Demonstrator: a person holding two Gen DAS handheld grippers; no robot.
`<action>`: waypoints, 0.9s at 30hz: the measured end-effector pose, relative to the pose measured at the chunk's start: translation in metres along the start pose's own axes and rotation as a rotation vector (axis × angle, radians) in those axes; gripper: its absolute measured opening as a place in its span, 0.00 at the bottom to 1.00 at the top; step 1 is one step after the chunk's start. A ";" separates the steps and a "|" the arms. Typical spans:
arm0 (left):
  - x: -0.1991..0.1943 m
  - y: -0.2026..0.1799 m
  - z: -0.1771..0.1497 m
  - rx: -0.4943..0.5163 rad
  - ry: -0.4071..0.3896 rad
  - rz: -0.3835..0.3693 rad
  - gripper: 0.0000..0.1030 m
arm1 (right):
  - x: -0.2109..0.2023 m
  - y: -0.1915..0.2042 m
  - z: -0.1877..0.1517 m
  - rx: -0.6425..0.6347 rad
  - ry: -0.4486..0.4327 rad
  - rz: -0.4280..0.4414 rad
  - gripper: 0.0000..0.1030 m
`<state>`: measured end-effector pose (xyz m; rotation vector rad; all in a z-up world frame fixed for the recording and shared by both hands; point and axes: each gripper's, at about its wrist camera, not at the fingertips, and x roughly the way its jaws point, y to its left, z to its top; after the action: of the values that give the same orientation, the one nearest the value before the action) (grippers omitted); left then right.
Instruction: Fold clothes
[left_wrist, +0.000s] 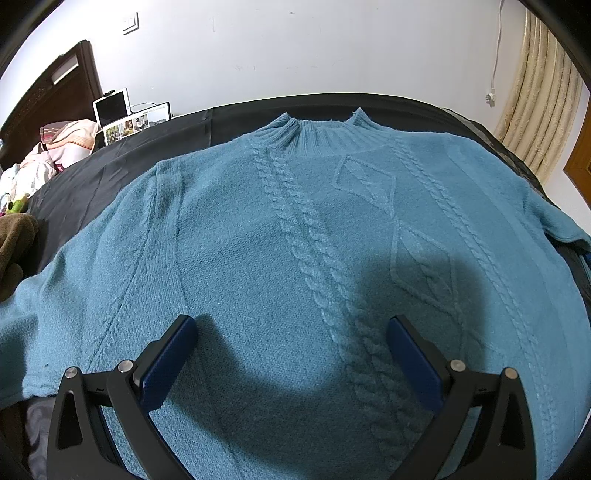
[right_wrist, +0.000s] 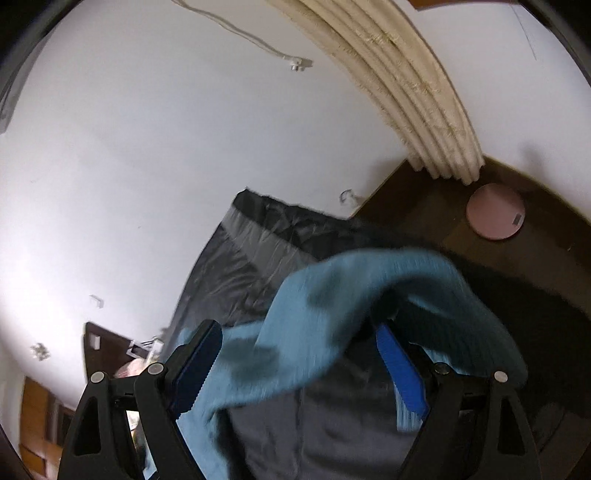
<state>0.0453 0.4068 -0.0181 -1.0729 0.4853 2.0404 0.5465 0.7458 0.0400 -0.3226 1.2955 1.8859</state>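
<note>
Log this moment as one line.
sweater: flat, unfolded | left gripper: open above it | right gripper: open, sleeve across it

Fuzzy teal cable-knit wool sweater (left_wrist: 295, 229) fills the left wrist view, soft and matt, ribbed at the collar toward twelve o'clock, rope-like twists raised down the front. Under it, a black sheet (left_wrist: 92, 184) with a slick, faintly shiny look. The left gripper (left_wrist: 291, 354) shows matt black plastic arms, bright metal pins, dark blue rubbery pads. At ten o'clock, a dark polished wooden headboard (left_wrist: 55, 96). In the right wrist view, the right gripper (right_wrist: 297, 362) is the same plastic; a cream ribbed curtain (right_wrist: 406, 92) hangs at one o'clock.
</note>
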 end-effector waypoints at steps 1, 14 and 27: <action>0.000 0.000 0.000 0.000 0.000 0.000 1.00 | 0.003 0.001 0.003 -0.008 -0.004 -0.021 0.85; 0.001 -0.001 0.001 -0.002 -0.001 -0.002 1.00 | 0.005 0.035 0.025 -0.248 -0.133 -0.157 0.19; 0.000 0.002 0.003 -0.021 -0.007 -0.029 1.00 | -0.023 0.221 -0.051 -0.867 -0.340 0.070 0.19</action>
<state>0.0422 0.4073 -0.0168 -1.0791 0.4428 2.0274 0.3875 0.6575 0.1781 -0.3676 0.2161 2.3544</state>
